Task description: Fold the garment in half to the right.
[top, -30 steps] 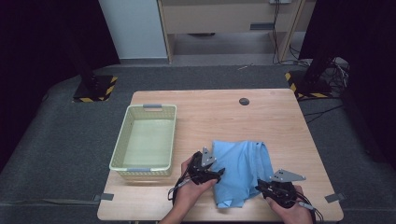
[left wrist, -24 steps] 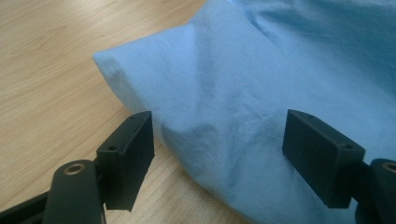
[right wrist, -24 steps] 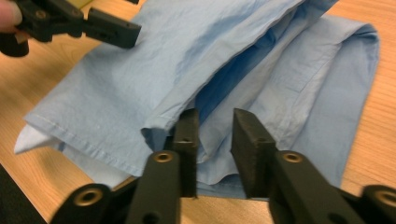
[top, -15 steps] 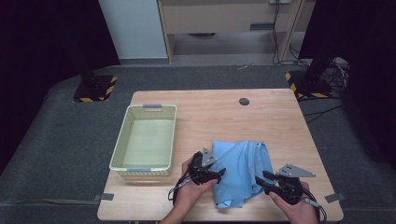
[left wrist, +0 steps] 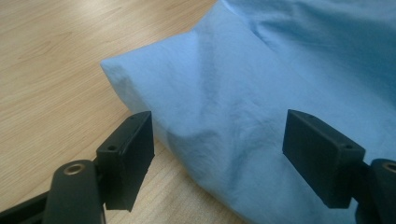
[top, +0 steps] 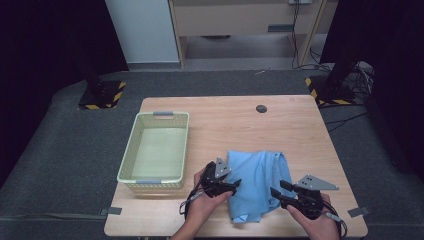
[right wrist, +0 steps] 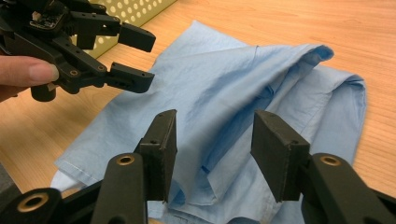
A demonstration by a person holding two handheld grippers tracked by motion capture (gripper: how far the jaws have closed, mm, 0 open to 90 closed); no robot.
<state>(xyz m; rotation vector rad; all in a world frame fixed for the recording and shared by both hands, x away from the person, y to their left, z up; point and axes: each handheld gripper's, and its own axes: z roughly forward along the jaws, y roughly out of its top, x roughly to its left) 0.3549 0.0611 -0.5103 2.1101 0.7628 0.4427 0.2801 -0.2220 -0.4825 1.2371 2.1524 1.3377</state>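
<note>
Basket (top: 155, 150) sits just left of the cloth (top: 257, 175), so that side's tight for my left gripper (top: 234, 183). Right of the cloth and beyond it is bare table (top: 300, 130), just a small dark disc (top: 261, 108) way back.

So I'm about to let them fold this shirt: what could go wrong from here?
1. The left gripper has open jaws around a bulging fold of the blue shirt; it might pinch several layers.
2. The right gripper faces loose, overlapping layers near the table edge, and may drag them.
</note>
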